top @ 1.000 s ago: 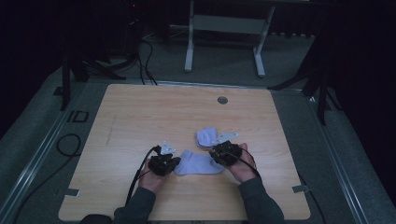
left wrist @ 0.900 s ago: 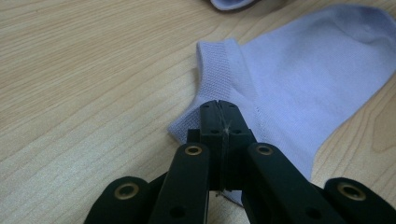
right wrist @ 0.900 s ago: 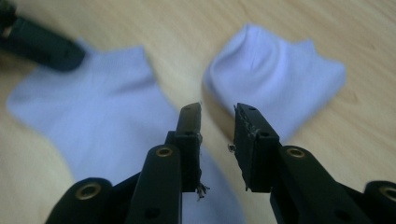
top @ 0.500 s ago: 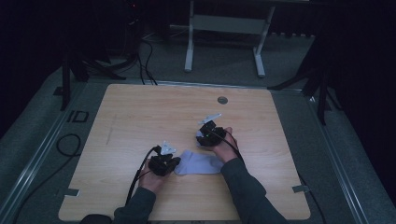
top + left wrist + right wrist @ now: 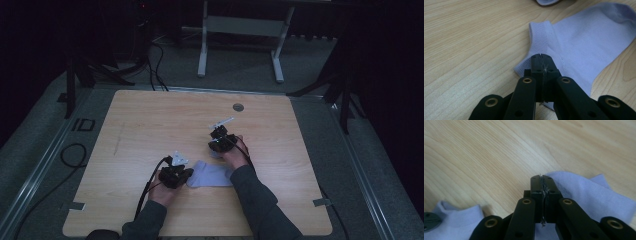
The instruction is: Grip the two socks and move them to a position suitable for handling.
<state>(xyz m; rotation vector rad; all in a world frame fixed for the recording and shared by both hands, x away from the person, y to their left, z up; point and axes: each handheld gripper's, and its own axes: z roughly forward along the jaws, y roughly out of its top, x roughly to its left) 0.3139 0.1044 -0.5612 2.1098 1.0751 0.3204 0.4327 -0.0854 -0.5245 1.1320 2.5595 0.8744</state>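
Two lavender socks lie on the wooden table [image 5: 150,120]. The nearer sock [image 5: 210,175] [image 5: 584,42] lies flat, its ribbed cuff toward my left gripper [image 5: 186,172] [image 5: 541,57]. That gripper is shut, tips resting on the sock's edge just below the cuff, with no fabric visibly between them. The farther sock [image 5: 216,154] [image 5: 586,195] is mostly hidden under the right hand. My right gripper [image 5: 216,136] [image 5: 541,178] is shut, and that sock's edge rises to its tips. The nearer sock's cuff [image 5: 461,220] shows at the lower left of the right gripper view.
A round grey grommet [image 5: 238,107] sits near the table's far edge. Cables trail off the left side onto the floor, and a white desk frame [image 5: 240,30] stands beyond the table.
My right gripper left the near sock's right end and moved forward and left onto the farther sock. The left gripper has stayed at the near sock's cuff.
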